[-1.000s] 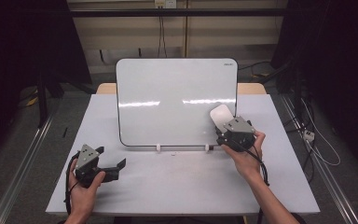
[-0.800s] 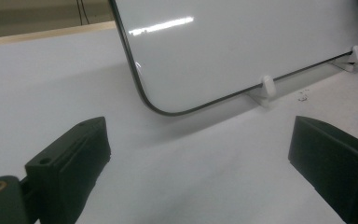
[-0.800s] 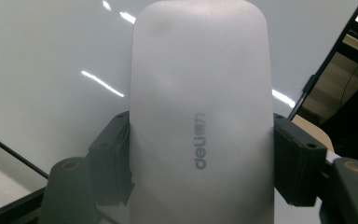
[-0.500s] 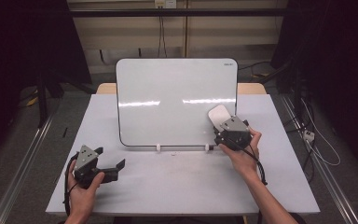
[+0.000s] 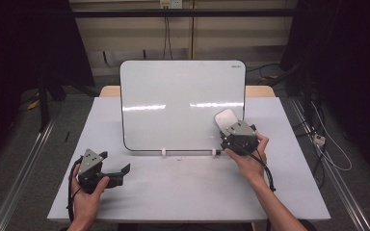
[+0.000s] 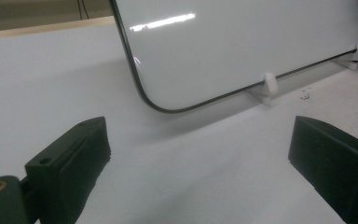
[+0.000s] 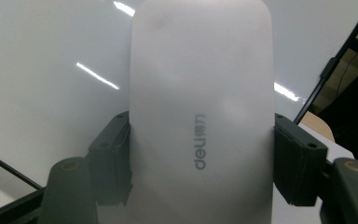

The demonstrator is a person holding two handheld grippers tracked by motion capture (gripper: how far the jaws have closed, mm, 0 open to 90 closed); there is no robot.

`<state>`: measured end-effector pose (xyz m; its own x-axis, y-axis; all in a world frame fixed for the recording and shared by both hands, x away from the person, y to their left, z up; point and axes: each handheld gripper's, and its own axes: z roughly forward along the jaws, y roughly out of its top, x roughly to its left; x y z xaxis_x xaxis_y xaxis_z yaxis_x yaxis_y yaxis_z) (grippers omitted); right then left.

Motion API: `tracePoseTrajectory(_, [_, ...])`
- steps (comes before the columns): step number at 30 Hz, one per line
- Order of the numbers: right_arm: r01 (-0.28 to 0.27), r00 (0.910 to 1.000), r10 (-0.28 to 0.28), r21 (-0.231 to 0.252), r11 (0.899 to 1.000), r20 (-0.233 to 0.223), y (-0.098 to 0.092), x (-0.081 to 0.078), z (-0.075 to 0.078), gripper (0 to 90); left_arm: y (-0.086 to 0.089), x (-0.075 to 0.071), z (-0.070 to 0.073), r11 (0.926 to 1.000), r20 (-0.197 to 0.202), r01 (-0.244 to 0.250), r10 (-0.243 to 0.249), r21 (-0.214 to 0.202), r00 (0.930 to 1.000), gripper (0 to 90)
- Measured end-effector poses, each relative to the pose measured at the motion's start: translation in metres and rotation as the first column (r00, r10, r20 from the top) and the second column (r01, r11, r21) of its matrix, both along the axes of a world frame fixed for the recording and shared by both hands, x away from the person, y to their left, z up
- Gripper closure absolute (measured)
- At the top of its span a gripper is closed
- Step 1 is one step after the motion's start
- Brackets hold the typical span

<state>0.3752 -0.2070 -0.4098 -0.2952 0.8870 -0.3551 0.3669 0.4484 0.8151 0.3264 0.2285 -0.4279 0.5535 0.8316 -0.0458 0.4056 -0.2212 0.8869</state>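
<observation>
The whiteboard eraser (image 7: 200, 116) was clamped by the right gripper (image 5: 234, 136) against the whiteboard (image 5: 183, 101); flat, even pressure was needed. The left gripper (image 5: 118, 172) was held wide open, empty.

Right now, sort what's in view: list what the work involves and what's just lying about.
In use:
- white rounded-corner whiteboard propped on small white clip feet
- white oblong deli eraser, clamped in the right gripper

Idle:
- left gripper, open, empty
- loose cables on the floor

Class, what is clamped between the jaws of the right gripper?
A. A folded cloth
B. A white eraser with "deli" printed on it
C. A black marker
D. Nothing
B: in the right gripper view the jaws press both sides of the white eraser, held in front of the whiteboard.
</observation>
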Motion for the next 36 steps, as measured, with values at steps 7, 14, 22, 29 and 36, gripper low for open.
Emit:
tracePoseTrajectory(7, [0.001,1.0000,-0.001,0.014,1.000,-0.002,-0.0006,0.0001,-0.0006,31.0,-0.0017,0.0012,-0.0004,0.9999,-0.002,0.010,-0.010,0.009,0.9999,5.1])
tracePoseTrajectory(14, [-0.004,0.9999,0.004,0.022,1.000,-0.009,-0.0017,0.0008,-0.0002,30.5,0.0008,-0.0001,-0.0005,1.0000,0.000,0.002,-0.002,0.001,1.0000,5.1])
tracePoseTrajectory(22, [-0.013,0.9998,0.013,0.034,0.999,-0.017,-0.0029,0.0003,0.0008,27.9,0.0034,-0.0010,-0.0002,1.0000,0.001,0.004,-0.004,-0.004,1.0000,5.1])
tracePoseTrajectory(29, [-0.027,0.9990,0.030,0.076,0.997,-0.033,-0.0058,0.0001,0.0017,18.2,0.0039,-0.0009,-0.0008,1.0000,-0.002,0.006,-0.006,-0.006,1.0000,5.1])
tracePoseTrajectory(36, [-0.040,0.9982,0.045,0.105,0.994,-0.040,-0.0069,0.0014,0.0023,11.8,0.0031,0.0016,-0.0032,0.9999,-0.014,0.007,-0.007,-0.010,0.9999,5.1])
